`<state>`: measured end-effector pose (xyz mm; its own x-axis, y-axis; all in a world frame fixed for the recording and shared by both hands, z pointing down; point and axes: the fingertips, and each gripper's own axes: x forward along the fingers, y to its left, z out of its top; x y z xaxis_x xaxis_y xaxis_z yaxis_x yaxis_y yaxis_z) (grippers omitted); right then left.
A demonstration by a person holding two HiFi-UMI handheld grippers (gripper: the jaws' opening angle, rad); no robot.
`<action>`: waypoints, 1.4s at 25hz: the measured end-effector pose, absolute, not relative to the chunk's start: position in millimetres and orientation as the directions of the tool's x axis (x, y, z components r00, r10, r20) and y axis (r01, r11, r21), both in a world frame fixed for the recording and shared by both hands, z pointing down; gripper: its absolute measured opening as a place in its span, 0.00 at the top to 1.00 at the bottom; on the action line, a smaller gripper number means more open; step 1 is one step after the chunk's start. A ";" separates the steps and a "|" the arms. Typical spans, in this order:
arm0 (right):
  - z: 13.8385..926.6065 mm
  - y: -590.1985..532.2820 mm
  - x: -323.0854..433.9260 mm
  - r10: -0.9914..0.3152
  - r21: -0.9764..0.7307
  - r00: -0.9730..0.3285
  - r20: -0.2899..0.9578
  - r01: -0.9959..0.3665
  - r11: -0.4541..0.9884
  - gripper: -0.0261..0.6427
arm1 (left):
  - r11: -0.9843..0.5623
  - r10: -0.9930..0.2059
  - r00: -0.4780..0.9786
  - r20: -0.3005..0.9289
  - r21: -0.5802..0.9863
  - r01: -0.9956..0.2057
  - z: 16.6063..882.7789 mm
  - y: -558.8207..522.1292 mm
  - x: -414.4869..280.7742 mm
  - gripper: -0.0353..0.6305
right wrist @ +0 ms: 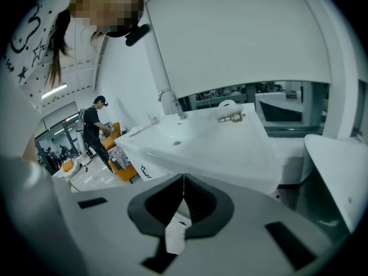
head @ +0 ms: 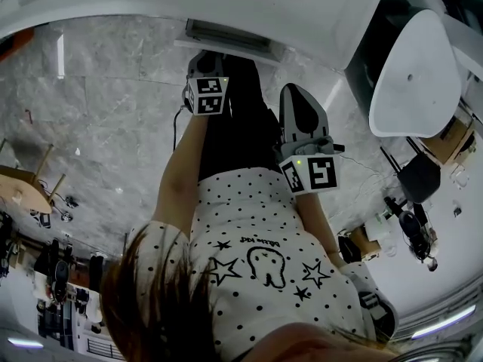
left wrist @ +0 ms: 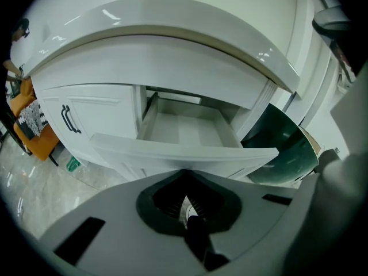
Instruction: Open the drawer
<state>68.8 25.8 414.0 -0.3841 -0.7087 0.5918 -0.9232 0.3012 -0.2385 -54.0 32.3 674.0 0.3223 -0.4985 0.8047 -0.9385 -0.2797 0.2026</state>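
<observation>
Left gripper view showed the left claw (left wrist: 187,200) clenched on nothing, the pulled-out drawer (left wrist: 184,128) at twelve o'clock; the right claw (right wrist: 183,180) was clenched empty too.

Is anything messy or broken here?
Nothing looks broken or spilled. The only thing sticking out is the white drawer under the counter: it stands pulled open, and the part of its inside that shows looks empty.

One drawer (left wrist: 184,130), two grippers (left wrist: 187,203) (right wrist: 183,191), one sink (right wrist: 230,148).
</observation>
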 end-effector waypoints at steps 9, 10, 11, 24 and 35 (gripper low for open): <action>406.6 21.3 66.7 -0.720 -0.222 -0.381 0.580 -0.925 0.310 0.94 | -0.310 -0.503 0.339 0.795 0.200 -0.930 648.6 30.1 -62.5 0.94; 403.6 21.2 67.5 -0.717 -0.219 -0.382 0.583 -0.924 0.314 0.94 | -0.304 -0.502 0.335 0.797 0.200 -0.931 642.4 30.3 -62.8 0.94; 400.5 21.2 68.9 -0.713 -0.215 -0.384 0.587 -0.923 0.320 0.94 | -0.296 -0.504 0.330 0.798 0.199 -0.934 636.0 30.9 -62.4 0.94; 380.9 21.9 81.3 -0.740 -0.167 -0.353 0.573 -0.934 0.316 0.94 | -0.318 -0.594 0.352 0.724 0.191 -0.929 564.7 -0.5 -54.6 0.94; 352.9 16.5 91.5 -0.796 -0.105 -0.335 0.504 -0.939 0.329 0.94 | -0.316 -0.659 0.346 0.668 0.171 -0.933 515.6 -23.3 -58.4 0.94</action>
<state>91.5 16.5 352.9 -0.3354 -0.7961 0.5037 -0.9385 0.3289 -0.1051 -58.4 -23.3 515.6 0.3456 -0.6588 0.6682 -0.9332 -0.3160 0.1711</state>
